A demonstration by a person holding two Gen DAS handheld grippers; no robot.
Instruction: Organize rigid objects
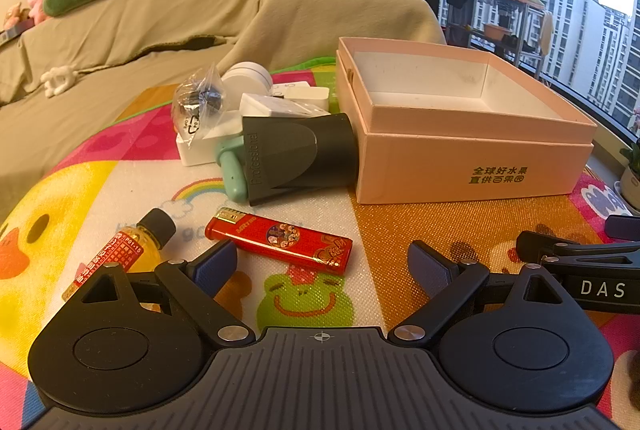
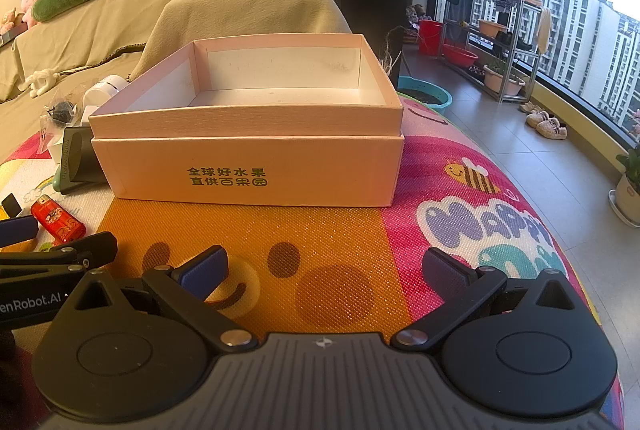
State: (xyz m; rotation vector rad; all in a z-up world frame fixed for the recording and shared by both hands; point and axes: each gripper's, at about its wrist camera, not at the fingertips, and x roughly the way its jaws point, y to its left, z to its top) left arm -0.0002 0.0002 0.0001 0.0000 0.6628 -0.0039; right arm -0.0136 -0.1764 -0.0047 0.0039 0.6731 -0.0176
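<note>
L gripper spread wide, empty, w/ red lighter just ahead on play mat; R gripper likewise released, facing pink box, open top.

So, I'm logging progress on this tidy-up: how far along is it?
Barely started. Done: nothing, the pink box looks empty inside. In hand: nothing either; the left gripper and right gripper are both open, holding nothing. Left: the red lighter, yellow bottle, grey hairdryer nozzle and the white items behind it all lie on the mat.
</note>
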